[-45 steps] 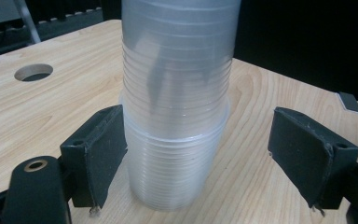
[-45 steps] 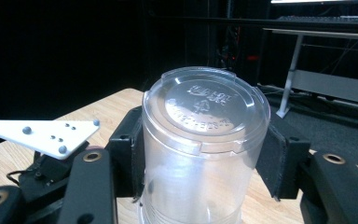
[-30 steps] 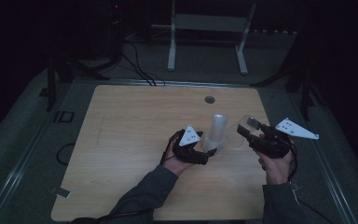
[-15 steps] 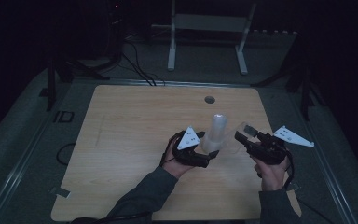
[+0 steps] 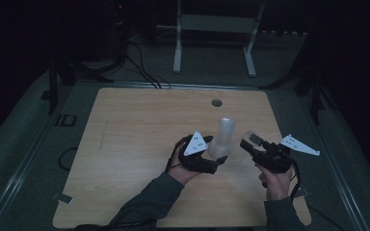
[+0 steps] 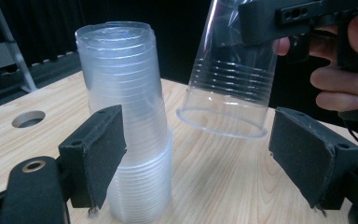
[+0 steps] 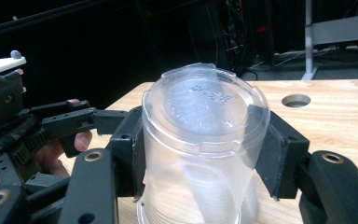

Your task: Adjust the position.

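On the table (image 5: 125,144), a stack of clear cups (image 5: 222,139) stood upside down between the released jaws of the left tool (image 5: 221,161); just beside it, the right tool (image 5: 248,142) gripped a single upturned cup (image 7: 200,154).

The bench (image 5: 139,144) is light wood with round corners. It has a small round hole (image 5: 217,102) near its far edge. The bench stands on a grey floor (image 5: 24,125). Behind the bench, a white metal stand (image 5: 214,29) with two legs rests on the floor. Black cables (image 5: 142,72) lie on the floor to the left of the stand. A bit of tape (image 5: 63,198) sticks out by the near left corner of the bench. The room behind is very dark.
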A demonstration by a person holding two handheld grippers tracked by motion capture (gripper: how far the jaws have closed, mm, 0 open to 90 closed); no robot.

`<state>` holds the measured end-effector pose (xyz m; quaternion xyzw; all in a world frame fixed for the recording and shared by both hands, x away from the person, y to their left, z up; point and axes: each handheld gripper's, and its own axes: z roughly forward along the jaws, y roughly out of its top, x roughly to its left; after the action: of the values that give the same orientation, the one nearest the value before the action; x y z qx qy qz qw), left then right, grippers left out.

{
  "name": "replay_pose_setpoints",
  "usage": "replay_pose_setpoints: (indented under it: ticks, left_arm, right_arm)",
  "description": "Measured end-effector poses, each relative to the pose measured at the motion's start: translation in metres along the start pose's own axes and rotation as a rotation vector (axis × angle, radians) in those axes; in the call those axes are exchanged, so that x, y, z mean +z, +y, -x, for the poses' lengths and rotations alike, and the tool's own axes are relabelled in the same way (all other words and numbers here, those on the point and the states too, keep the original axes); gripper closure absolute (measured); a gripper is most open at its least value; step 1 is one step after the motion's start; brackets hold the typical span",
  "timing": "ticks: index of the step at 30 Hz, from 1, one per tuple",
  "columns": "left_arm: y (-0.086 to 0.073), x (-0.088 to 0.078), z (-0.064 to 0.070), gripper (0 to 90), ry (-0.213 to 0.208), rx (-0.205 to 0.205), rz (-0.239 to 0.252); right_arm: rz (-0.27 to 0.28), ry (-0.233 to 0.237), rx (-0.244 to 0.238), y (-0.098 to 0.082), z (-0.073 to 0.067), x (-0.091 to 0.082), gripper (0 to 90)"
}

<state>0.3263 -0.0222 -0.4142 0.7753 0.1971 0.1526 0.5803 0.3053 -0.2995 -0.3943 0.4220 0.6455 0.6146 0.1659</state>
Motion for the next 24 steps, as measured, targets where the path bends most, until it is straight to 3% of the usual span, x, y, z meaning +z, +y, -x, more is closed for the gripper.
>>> replay_pose_setpoints:
  ticks: [10, 24]
  left_arm:
    - [0.002, 0.001, 0.005, 18.7, -0.025, 0.002, 0.009]
    - [0.005, 0.010, 0.014, 20.9, -0.060, 0.022, 0.014]
  right_arm:
    - [-0.001, 0.007, 0.049, -0.007, 0.000, 0.005, 41.8]
    - [-0.006, 0.056, 0.108, -0.011, -0.002, 0.010, 41.8]
